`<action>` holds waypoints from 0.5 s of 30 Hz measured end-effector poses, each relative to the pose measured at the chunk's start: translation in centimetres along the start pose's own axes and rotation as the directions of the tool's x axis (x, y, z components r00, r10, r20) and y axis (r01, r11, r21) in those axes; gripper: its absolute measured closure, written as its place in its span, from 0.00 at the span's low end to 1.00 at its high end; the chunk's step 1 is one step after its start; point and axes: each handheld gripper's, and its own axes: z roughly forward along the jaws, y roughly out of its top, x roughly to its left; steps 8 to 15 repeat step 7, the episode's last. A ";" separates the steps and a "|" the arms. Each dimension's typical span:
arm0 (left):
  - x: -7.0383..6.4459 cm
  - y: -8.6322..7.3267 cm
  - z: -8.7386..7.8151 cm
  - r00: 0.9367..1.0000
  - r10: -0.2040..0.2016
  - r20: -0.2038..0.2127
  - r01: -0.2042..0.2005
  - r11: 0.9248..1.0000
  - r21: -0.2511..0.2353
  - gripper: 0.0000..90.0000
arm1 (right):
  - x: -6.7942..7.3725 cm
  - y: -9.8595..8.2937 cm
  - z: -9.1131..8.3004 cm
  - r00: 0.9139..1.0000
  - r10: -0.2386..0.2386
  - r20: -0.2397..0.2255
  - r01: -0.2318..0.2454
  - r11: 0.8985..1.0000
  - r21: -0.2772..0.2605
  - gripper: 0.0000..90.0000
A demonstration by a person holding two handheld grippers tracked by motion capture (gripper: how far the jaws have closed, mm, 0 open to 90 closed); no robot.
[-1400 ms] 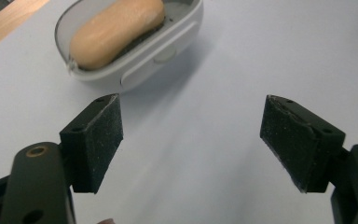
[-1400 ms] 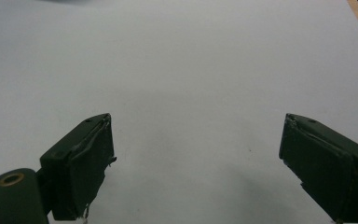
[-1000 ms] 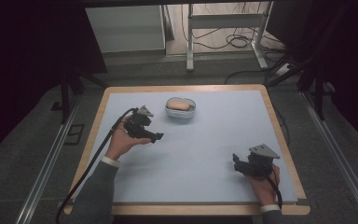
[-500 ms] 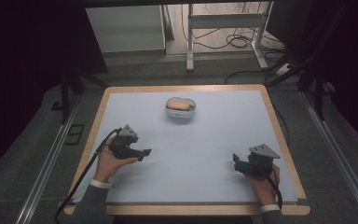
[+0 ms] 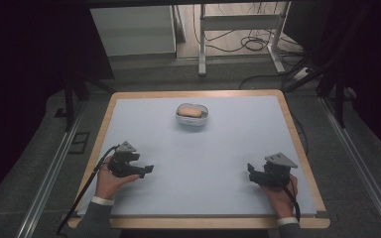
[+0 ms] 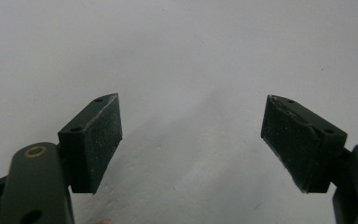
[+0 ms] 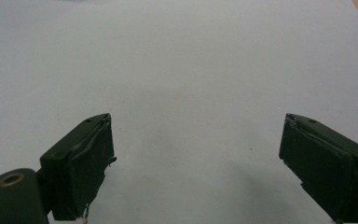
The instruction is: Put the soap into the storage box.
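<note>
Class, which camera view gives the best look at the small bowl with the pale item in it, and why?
The high view: the bowl sits whole near the table's far edge, the pale item inside visible. The left gripper view and right gripper view look along open jaws at bare tabletop instead.

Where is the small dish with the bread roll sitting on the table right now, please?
In the high view, the dish sits on the far middle of the table, close to the far edge, well ahead of the left gripper and right gripper, both near the person's side.

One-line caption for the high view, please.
Both open claws, left and right, rest near the table front; a filled bowl sits far centre.
</note>
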 end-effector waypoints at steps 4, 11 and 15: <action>0.0 0.0 0.2 1.000 -0.002 0.007 0.002 1.000 0.014 0.22 | -0.1 0.0 0.0 1.000 0.003 -0.005 -0.003 1.000 -0.003 0.11; 0.0 0.0 0.0 1.000 -0.001 0.002 0.001 1.000 0.011 0.22 | -0.2 0.0 -0.1 1.000 0.012 -0.007 -0.013 1.000 -0.009 0.11; 0.0 0.0 0.0 1.000 -0.001 0.002 0.001 1.000 0.011 0.22 | -0.2 0.0 -0.1 1.000 0.012 -0.007 -0.013 1.000 -0.009 0.11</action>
